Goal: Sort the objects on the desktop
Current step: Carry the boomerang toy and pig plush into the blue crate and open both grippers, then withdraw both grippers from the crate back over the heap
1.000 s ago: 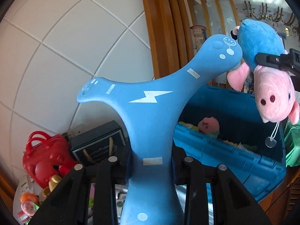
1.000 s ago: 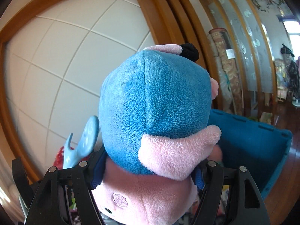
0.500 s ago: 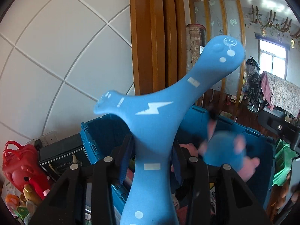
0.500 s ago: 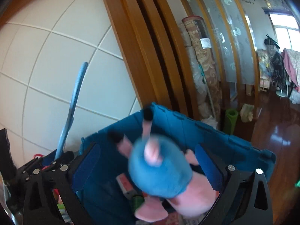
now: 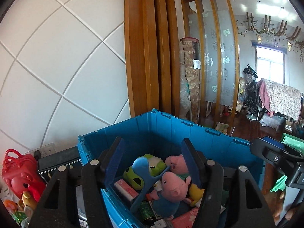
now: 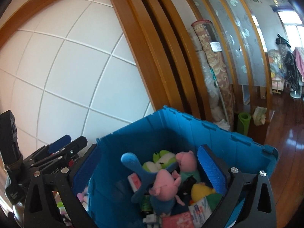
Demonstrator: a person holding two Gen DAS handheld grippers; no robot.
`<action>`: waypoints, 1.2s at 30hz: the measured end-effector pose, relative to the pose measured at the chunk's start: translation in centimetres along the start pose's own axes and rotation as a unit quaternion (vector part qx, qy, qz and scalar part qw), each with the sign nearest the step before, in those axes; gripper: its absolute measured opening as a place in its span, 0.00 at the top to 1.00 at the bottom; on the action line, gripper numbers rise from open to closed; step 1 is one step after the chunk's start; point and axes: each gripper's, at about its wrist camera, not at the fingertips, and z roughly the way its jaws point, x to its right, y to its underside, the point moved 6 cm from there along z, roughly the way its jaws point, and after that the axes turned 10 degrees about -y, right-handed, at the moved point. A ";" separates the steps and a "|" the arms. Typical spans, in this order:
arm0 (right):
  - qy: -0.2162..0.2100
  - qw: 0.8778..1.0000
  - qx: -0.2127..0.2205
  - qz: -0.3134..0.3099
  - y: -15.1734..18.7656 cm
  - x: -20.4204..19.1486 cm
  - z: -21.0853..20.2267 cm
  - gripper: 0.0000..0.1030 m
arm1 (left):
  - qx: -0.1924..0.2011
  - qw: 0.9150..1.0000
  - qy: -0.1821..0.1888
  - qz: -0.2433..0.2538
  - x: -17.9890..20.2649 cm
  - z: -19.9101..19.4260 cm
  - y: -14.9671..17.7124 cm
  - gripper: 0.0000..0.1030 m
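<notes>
The blue crate (image 5: pixel 190 123) (image 6: pixel 190 117) stands right below both grippers. Inside, a blue Y-shaped toy (image 5: pixel 146 176) (image 6: pixel 136 167) lies on the pile, and a pink pig plush in a blue shirt (image 5: pixel 171 188) (image 6: pixel 163 188) rests against it. My left gripper (image 5: pixel 151 139) hangs above the crate; its jaws are opening and nothing is between them. My right gripper (image 6: pixel 148 148) stands wide open over the same pile, also without anything in it. Each gripper shows at the edge of the other's view: the right gripper (image 5: pixel 275 157), the left gripper (image 6: pixel 62 146).
The crate also holds a green frog plush (image 5: pixel 150 165), a second pink pig (image 5: pixel 178 163), a yellow plush (image 5: pixel 195 190), boxes and a can. Left of it sit a black box (image 5: pixel 57 161) and a red toy bag (image 5: pixel 19 171). Behind are a white tiled wall, wooden posts and a rolled carpet (image 5: pixel 190 76).
Both grippers opened over the crate. The pig plush dropped from the right gripper, then the blue Y-shaped toy left the left one; both now lie in the crate.
</notes>
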 end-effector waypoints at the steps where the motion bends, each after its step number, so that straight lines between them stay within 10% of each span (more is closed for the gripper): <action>1: -0.001 1.000 0.001 -0.006 0.3 -0.3 -0.3 0.00 | 0.002 1.000 -0.010 0.000 -0.2 -0.4 0.4 0.39; 12: -0.039 0.998 0.001 -0.050 5.9 -5.8 -3.8 0.00 | 0.012 0.992 -0.125 -0.012 -7.0 -9.3 8.5 0.37; 15: -0.055 0.996 -0.003 -0.064 8.3 -8.9 -5.1 0.00 | 0.005 0.985 -0.169 -0.029 -10.2 -12.5 10.8 0.14; 23: -0.079 0.992 -0.038 -0.086 15.5 -18.9 -7.8 0.00 | -0.030 0.961 -0.266 -0.069 -20.1 -21.3 17.9 0.08; 36: -0.138 0.983 -0.062 -0.109 23.0 -31.1 -11.5 0.00 | -0.036 0.945 -0.314 -0.087 -27.8 -32.5 23.7 0.00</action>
